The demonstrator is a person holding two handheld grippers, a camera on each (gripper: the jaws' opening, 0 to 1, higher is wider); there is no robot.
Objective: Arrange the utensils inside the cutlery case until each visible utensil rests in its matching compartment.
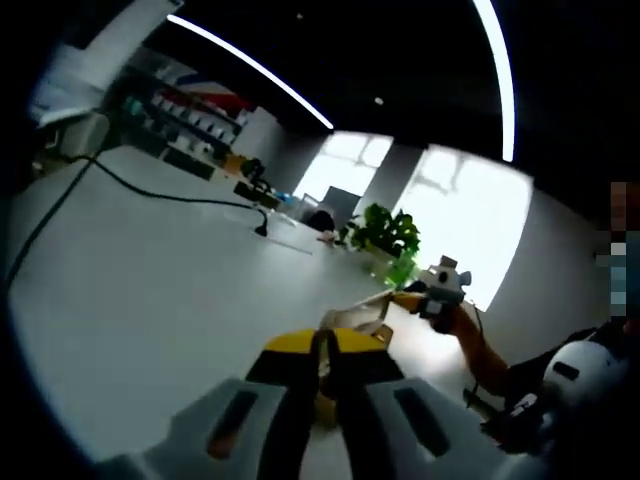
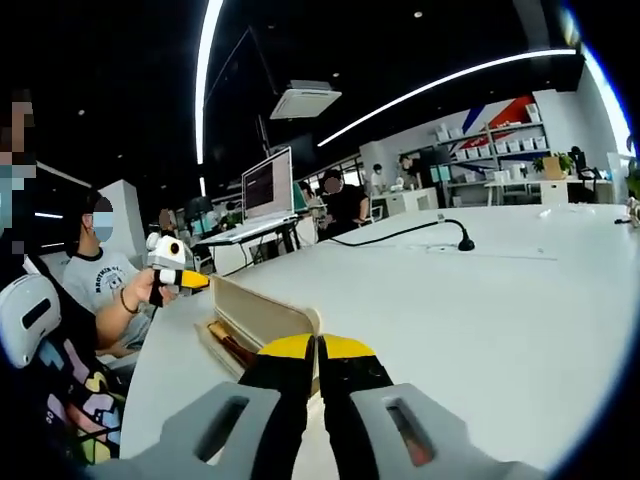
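A beige cutlery case [image 2: 265, 312] lies on the white table [image 2: 480, 320] just beyond my right gripper [image 2: 318, 352], whose yellow-tipped jaws are pressed together. Dark, brownish utensils [image 2: 228, 345] lie in its low front part. In the left gripper view the case [image 1: 358, 322] shows right behind my left gripper [image 1: 325, 348], also shut, with nothing visible between its jaws. At the case's far end a hand holds the other gripper: my left gripper [image 2: 190, 280] in the right gripper view, my right gripper [image 1: 405, 298] in the left gripper view.
A black cable [image 1: 150, 190] runs across the table to a small stand [image 2: 462, 240]. A green plant [image 1: 385, 235] sits by the windows. A seated person [image 2: 95, 285] is at the table's end. Monitors [image 2: 268, 185] and several people fill the background.
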